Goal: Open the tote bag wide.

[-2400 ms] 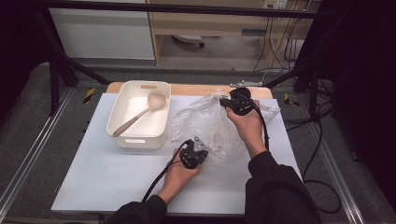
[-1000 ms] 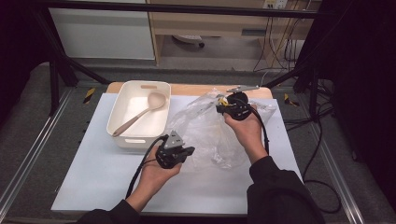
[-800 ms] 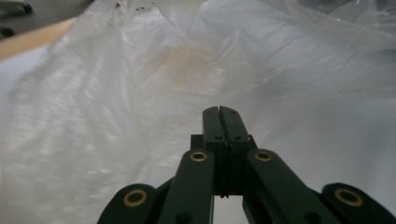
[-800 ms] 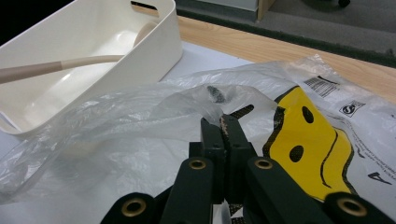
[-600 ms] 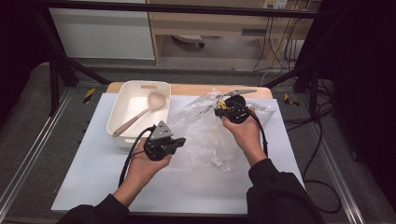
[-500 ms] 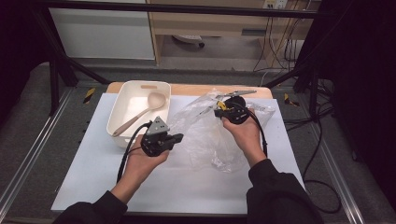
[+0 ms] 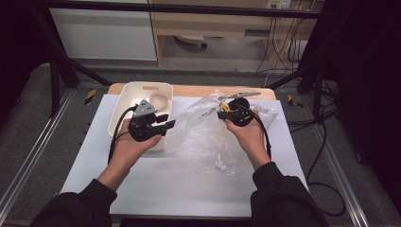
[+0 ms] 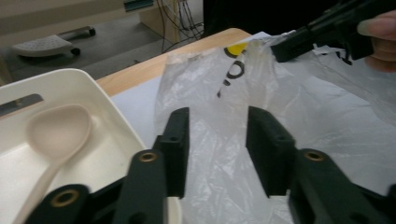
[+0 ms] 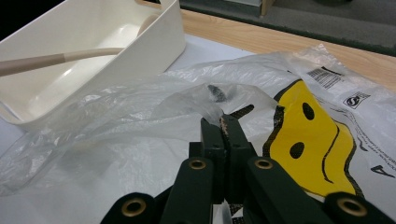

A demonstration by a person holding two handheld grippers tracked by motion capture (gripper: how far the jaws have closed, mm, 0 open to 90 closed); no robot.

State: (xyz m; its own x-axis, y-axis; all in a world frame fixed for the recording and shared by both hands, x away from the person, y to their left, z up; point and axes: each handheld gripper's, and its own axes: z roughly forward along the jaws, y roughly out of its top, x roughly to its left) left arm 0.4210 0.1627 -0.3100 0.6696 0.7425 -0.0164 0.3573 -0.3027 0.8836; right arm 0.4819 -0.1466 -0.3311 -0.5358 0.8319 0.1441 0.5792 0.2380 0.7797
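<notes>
A clear plastic bag [image 7: 208, 142] printed with a yellow smiley face [image 9: 313, 135] lies crumpled on the white table cover. My right gripper [image 7: 221, 111] is shut on a fold of the bag's film near its far edge, and its jaws [image 9: 223, 122] pinch the plastic. My left gripper [image 7: 165, 124] hovers over the right rim of the white bin [image 7: 124, 101], pointing towards the bag. Its jaws have just been opening. They stand apart [image 8: 217, 121] with nothing between the pads, and the bag [image 8: 210, 79] lies beyond them.
A beige spoon [image 8: 58, 133] lies in the bin [image 8: 116, 140], its handle [image 9: 46, 59] along the bottom. The white cover [image 7: 142, 189] has free room at the front. The wooden table edge [image 7: 189, 91] runs along the back. Cables trail from both grippers.
My left hand has moved left and up, from the bag's near-left edge to above the bin's rim, and its jaws have come apart. The right gripper keeps its grip in place.
</notes>
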